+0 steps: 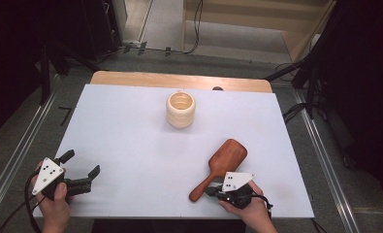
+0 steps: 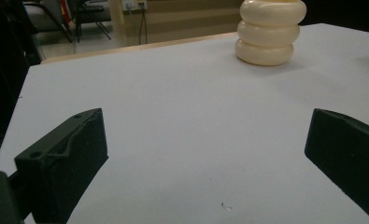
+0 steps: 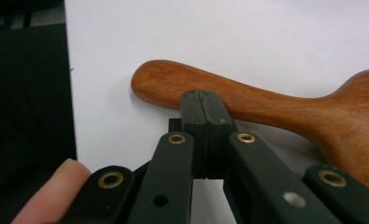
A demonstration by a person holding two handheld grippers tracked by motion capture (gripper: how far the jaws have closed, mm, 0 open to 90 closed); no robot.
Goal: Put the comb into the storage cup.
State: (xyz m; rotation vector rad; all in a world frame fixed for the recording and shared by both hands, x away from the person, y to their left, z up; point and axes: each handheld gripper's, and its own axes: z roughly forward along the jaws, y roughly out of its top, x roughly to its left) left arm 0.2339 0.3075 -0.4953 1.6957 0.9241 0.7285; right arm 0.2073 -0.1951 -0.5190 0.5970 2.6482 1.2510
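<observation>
A reddish-brown wooden paddle brush [image 1: 223, 162] lies flat on the white table [image 1: 131, 141], its handle pointing toward the near edge. My right gripper [image 1: 210, 191] is beside that handle with its jaws pressed together and nothing between them. In the right gripper view the shut tips [image 3: 203, 100] reach the handle [image 3: 182, 88] from the side. Near the table's left front corner my left gripper [image 1: 83, 162] stands wide open and holds nothing. In the left gripper view its jaws [image 2: 205, 135] frame bare table.
A cream ribbed cup [image 1: 181, 109] stands upright at the middle back of the table, also at the top of the left gripper view [image 2: 271, 32]. A wooden strip [image 1: 179, 79] runs along the far edge. Dark stands and cables surround the table.
</observation>
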